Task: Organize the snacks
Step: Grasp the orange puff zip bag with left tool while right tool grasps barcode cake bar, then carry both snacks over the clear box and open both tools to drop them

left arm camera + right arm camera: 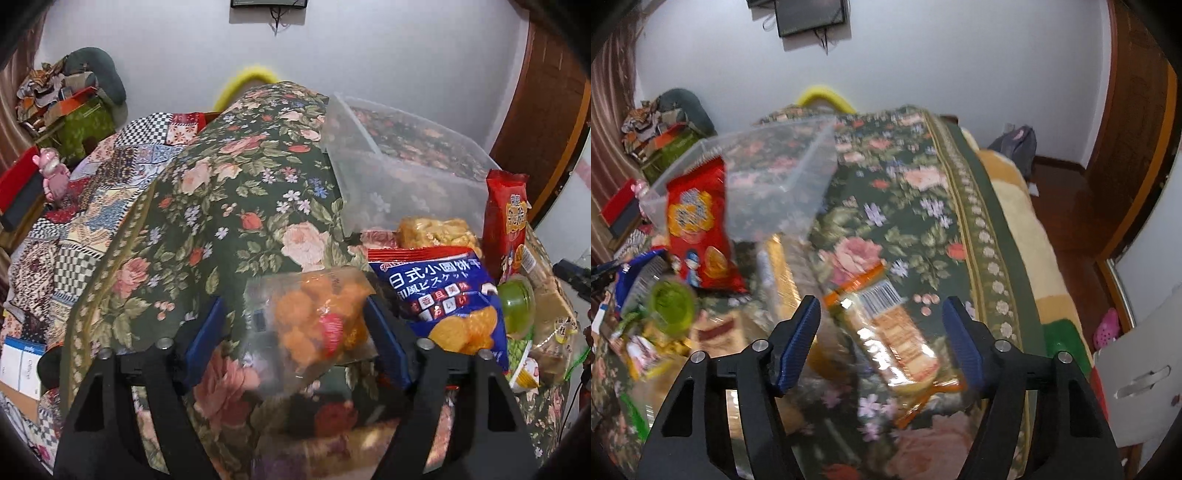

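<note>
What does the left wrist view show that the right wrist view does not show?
Only the left wrist view shows the left gripper, open around a clear bag of orange snacks. Only the right wrist view shows the right gripper, open over a clear cracker pack. Both show the clear plastic bin, red snack bag and green cup.

Bedcover (pixel 236 192): dark green, pink roses, small blue and white flowers.
Fingers (pixel 388 343): blue pads on black frames.
Bag between left fingers (pixel 314 321): clear, orange contents.
Packet right of them (pixel 443 291): blue, red top edge, white lettering.
Tall packet (pixel 504 225): red.
Cup (pixel 517 302): green.
</note>
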The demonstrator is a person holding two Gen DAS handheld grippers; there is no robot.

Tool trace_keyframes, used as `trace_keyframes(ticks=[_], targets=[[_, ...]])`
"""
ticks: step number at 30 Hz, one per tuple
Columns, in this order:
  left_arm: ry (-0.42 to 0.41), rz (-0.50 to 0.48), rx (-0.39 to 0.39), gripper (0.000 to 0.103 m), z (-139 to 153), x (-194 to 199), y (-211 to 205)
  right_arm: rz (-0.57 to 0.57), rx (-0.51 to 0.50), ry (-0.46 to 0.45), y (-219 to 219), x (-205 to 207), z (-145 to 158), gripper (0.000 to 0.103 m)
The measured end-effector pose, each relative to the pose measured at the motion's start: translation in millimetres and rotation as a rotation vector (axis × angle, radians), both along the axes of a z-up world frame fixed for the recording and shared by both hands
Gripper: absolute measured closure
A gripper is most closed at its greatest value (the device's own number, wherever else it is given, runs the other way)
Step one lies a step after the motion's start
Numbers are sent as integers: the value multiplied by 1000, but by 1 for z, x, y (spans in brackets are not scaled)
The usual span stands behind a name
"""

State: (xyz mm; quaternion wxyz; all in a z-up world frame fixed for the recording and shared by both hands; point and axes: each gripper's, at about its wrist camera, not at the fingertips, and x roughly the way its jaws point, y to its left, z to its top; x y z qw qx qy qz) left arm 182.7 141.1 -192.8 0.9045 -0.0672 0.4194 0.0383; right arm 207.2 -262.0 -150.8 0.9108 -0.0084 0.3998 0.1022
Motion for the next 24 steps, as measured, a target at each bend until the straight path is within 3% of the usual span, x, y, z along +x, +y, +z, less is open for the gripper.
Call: trace_keyframes(ticks=[8,12,14,16,18,24], targets=[[10,-26,-17,14,-8,17,-1,2,60,94,-18,11,-23,38],[19,-38,-25,16,-7,24,-2,18,9,88,-12,12,-25,43],[12,-52,-20,25,-5,26,-5,27,-15,88,-8,12,-25,51],[6,-79,-37,46,-4,26,-9,28,-31,85,-5,12,-25,62],[-1,-87,-29,52,-2,26,-13,30,-31,84,-4,13,-25,71],[-3,-70,0,57,1,18,-15,17,-5,78,-6,13,-19,71]])
